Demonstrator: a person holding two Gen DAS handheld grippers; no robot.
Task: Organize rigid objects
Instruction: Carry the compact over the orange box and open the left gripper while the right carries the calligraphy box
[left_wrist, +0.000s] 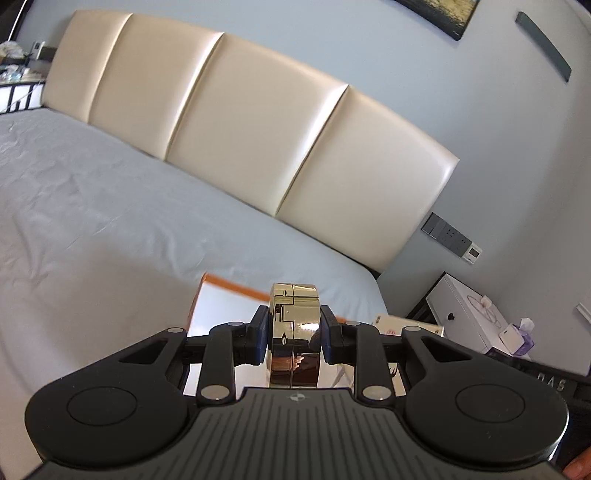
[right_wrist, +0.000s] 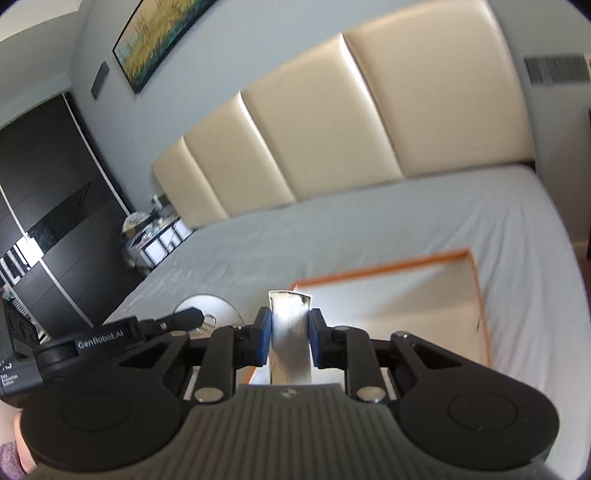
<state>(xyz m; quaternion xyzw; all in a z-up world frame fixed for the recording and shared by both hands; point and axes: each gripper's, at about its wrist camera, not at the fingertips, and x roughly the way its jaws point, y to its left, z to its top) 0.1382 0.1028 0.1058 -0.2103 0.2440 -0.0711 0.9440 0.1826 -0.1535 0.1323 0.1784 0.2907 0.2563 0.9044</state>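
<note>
A bed (left_wrist: 92, 221) with a wrinkled grey sheet fills the room, backed by a cream padded headboard (left_wrist: 240, 122) in vertical panels against a pale grey wall (left_wrist: 369, 44). A framed painting (right_wrist: 159, 40) in yellow and teal hangs above the headboard. Beside the headboard's end, grey wall switches (left_wrist: 445, 234) sit above a nightstand bearing a white box (left_wrist: 465, 310). At the bed's other side stand a dark wardrobe (right_wrist: 40, 206) and a cluttered side table (right_wrist: 147, 236). Soft daylight gleams on the headboard.
</note>
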